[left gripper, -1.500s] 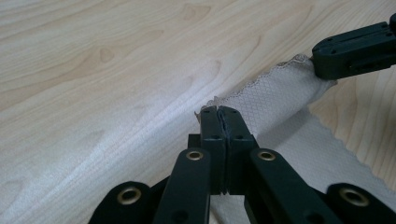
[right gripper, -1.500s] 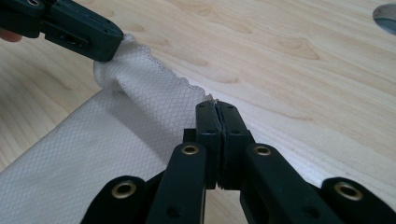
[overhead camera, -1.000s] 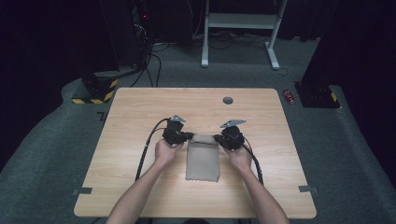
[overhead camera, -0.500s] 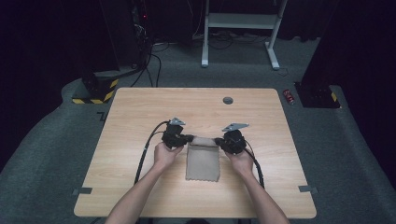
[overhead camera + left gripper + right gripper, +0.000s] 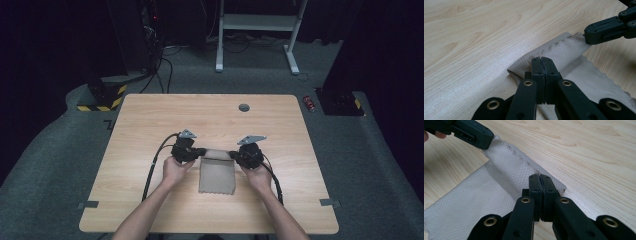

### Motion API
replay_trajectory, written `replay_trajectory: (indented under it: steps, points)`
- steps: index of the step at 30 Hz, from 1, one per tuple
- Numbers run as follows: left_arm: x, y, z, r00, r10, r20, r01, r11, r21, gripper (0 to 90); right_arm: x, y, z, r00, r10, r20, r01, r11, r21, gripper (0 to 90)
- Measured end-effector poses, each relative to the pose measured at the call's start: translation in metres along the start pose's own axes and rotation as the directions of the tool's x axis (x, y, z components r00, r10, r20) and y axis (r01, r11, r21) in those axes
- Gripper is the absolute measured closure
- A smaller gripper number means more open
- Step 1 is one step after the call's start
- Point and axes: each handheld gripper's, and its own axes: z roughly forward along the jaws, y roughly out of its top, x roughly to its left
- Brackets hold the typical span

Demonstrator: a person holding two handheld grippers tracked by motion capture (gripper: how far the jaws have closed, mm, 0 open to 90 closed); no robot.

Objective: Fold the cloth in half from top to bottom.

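One beige cloth (image 5: 217,175) with a diamond weave lies on the single wooden worktop (image 5: 150,125). Two claws are at it: the left claw (image 5: 200,151) and the right claw (image 5: 233,155), one in each of two hands. Two black cables trail from them. One round dark grommet (image 5: 244,107) sits in the worktop. On the floor lie one small red object (image 5: 310,103) and one yellow-and-black striped block (image 5: 102,96).
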Motion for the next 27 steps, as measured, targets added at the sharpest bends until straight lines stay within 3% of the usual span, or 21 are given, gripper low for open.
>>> replay_trajectory:
  steps: [9, 15, 21, 27]
  points:
    - [-0.005, -0.006, -0.005, 0.9998, 0.007, 0.017, -0.007, 1.0, -0.004, 89.0, 0.004, -0.007, -0.005, 0.9998, -0.015, -0.016, 0.015, 1.0, -0.006, 88.7]
    - [-0.007, -0.007, -0.008, 0.9998, 0.019, 0.008, -0.019, 0.9998, -0.007, 89.0, 0.01, -0.008, -0.006, 0.9992, -0.037, -0.011, 0.037, 0.999, 0.001, 88.7]
    - [-0.014, -0.009, -0.01, 0.9996, 0.028, 0.01, -0.028, 0.9995, -0.014, 89.0, 0.009, -0.014, -0.008, 0.9996, -0.015, -0.024, 0.015, 1.0, -0.01, 88.7]
    - [-0.018, -0.016, -0.01, 0.9996, 0.026, -0.006, -0.027, 0.9996, -0.014, 89.0, 0.012, -0.016, -0.009, 0.9995, -0.029, -0.015, 0.029, 1.0, -0.011, 88.7]
